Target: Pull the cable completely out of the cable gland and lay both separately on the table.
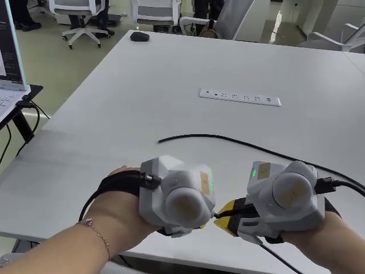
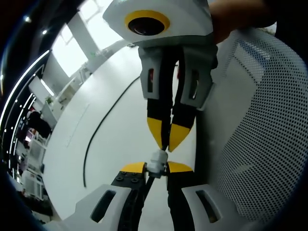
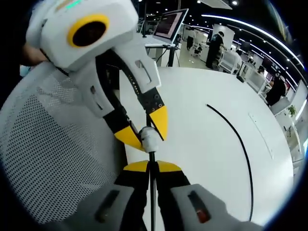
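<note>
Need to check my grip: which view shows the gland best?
Right gripper view: the gland sits plain between the left gripper's tips, cable leaving it. Left gripper view shows it smaller; in the head view the grippers cover it.

An office: swivel chairs [image 1: 80,11], a laptop [image 1: 8,51], a white table [image 1: 171,74] with a power strip [image 1: 239,97].
</note>
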`<state>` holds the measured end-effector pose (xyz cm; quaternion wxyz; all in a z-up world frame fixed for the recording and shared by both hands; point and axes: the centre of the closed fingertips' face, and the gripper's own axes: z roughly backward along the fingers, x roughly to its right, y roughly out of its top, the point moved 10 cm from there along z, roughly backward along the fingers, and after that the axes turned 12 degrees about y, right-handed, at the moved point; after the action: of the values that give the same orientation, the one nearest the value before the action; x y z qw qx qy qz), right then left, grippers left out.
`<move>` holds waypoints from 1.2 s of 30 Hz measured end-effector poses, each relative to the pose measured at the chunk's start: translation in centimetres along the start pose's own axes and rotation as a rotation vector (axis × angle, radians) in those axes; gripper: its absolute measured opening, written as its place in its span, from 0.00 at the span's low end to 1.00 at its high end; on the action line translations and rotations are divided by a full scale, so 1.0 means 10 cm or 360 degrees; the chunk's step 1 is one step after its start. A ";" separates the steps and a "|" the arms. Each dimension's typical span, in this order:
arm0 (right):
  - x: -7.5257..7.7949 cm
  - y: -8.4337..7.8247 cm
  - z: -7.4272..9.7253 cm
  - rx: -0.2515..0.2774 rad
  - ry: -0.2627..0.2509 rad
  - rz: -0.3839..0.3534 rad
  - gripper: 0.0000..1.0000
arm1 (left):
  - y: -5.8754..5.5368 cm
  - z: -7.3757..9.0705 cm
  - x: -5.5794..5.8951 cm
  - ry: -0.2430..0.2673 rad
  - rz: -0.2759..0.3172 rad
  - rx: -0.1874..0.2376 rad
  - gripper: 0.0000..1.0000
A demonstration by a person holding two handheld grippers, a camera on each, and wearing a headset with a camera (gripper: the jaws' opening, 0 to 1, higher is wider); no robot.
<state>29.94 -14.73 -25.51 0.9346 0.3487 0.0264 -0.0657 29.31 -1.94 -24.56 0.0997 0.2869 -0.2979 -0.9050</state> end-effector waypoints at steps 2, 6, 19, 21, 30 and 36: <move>0.01 -0.03 -0.01 -0.0033 -0.0005 -0.0026 0.03 | -0.02 0.00 -0.01 0.0004 0.0005 -0.0012 0.17; 0.04 -0.11 -0.02 -0.0105 -0.0014 -0.0077 0.03 | -0.02 -0.01 -0.01 0.0007 0.0002 -0.0015 0.17; 0.08 -0.23 0.01 -0.0234 -0.0073 -0.0193 0.04 | -0.02 0.00 -0.02 0.0029 0.0013 -0.0010 0.17; 0.09 -0.22 0.02 -0.0250 -0.0127 -0.0171 0.08 | -0.02 0.00 -0.02 0.0035 -0.0001 -0.0014 0.17; 0.01 0.05 0.03 0.0089 -0.0030 -0.0050 0.13 | -0.02 0.01 -0.02 0.0035 -0.0005 -0.0010 0.17; 0.00 0.07 0.04 0.0088 -0.0032 0.0021 0.04 | -0.01 0.02 -0.02 0.0031 -0.0006 -0.0010 0.17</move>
<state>30.01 -14.47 -24.79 0.9252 0.3738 0.0127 -0.0637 29.35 -1.69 -24.47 0.1019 0.2959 -0.2935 -0.9033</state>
